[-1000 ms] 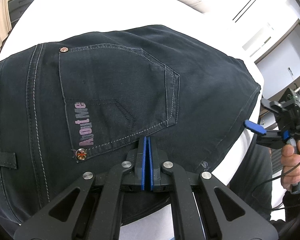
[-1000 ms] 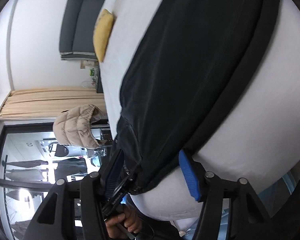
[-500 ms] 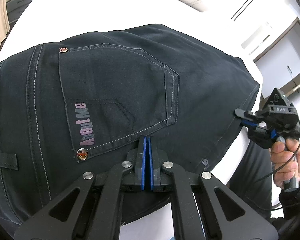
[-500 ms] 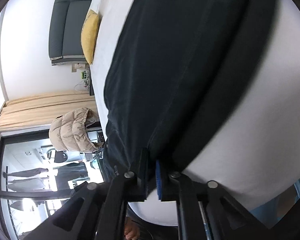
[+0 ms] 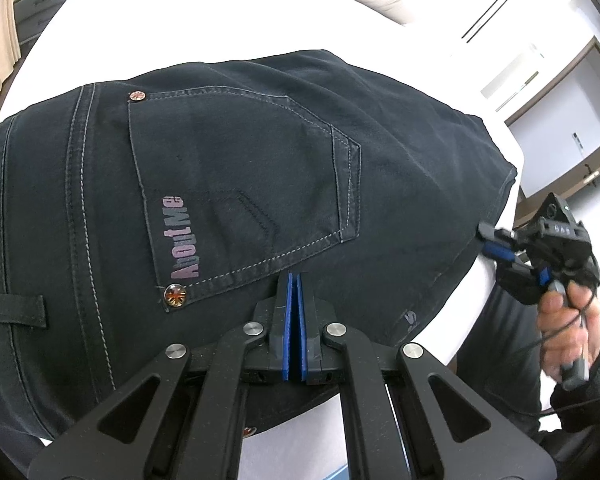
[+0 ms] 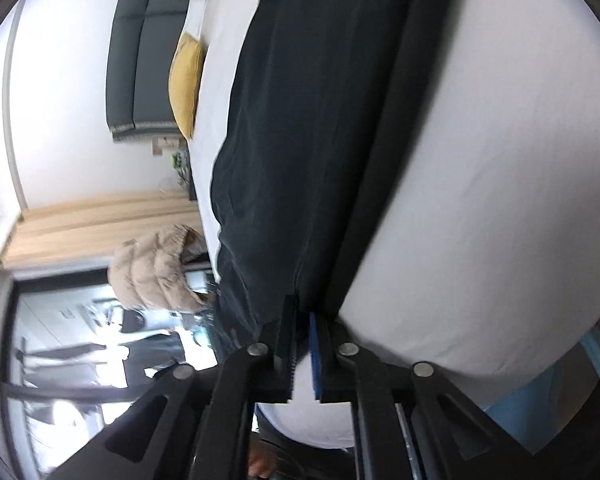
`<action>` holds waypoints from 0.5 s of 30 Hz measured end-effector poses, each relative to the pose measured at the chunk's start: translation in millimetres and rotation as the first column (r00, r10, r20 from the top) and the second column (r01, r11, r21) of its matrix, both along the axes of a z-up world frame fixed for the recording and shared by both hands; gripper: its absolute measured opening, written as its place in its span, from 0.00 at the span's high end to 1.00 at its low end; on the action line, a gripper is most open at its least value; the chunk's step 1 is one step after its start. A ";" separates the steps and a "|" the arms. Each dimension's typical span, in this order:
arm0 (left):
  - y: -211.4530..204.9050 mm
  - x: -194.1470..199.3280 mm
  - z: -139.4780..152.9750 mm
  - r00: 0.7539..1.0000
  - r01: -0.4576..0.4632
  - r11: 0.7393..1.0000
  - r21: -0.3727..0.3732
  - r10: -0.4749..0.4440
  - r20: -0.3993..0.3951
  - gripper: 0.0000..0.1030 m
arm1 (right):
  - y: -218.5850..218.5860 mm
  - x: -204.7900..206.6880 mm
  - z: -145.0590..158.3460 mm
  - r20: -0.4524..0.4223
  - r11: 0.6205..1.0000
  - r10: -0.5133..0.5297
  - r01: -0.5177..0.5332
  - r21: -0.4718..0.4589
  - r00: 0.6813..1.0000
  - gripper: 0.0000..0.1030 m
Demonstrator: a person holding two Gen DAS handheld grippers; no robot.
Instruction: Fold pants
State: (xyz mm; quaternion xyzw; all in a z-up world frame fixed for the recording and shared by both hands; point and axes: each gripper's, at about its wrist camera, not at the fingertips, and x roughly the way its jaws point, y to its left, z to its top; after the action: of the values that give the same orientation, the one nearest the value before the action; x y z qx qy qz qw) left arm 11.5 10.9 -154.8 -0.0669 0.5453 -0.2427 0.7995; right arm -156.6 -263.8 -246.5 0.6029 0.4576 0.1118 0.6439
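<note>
White bedding [image 5: 220,20] fills the upper part of the left wrist view, with drawers [image 5: 36,12] in the upper left corner. Across the middle lie the dark pants [image 5: 240,160], seat up, a back pocket [image 5: 240,184] lettered "AboutMe" left of centre. At lower centre the left gripper [image 5: 294,280] has its blue pads pressed together, tips at the cloth just under the pocket; whether cloth is nipped between them cannot be told. At the right edge a hand [image 5: 568,332] holds the right gripper [image 5: 490,240] against the pants' edge.

In the right wrist view, a sofa [image 6: 140,60] and yellow cushion [image 6: 186,80] sit upper left, a beige jacket [image 6: 152,268] below them. The pants [image 6: 300,140] run down the centre over the bedding [image 6: 500,160]. At lower centre the right gripper [image 6: 302,316] has a narrow gap, jaws opening, the pants' edge at its tips.
</note>
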 end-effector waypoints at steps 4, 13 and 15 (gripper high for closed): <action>0.3 -1.2 0.5 1.000 0.001 1.000 0.004 -0.001 -0.001 0.98 | -30.1 10.4 2.5 0.010 0.996 -0.085 0.085 -0.029 0.996 0.89; -1.8 -3.5 -0.6 1.000 0.003 1.000 0.006 -0.003 -0.001 0.98 | -55.4 -3.8 1.0 -0.002 0.981 -0.179 0.179 -0.073 0.984 0.99; -1.9 -3.4 -1.6 1.000 0.002 1.000 0.004 -0.002 -0.001 0.98 | -53.8 -9.7 -0.5 0.006 0.979 -0.192 0.192 -0.066 0.981 0.99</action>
State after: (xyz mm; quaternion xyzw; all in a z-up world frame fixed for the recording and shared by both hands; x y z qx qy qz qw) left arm 8.1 9.1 -156.4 -0.0651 0.5463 -0.2425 0.7991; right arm -166.2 -317.7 -247.1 0.6226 0.4009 0.0335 0.6712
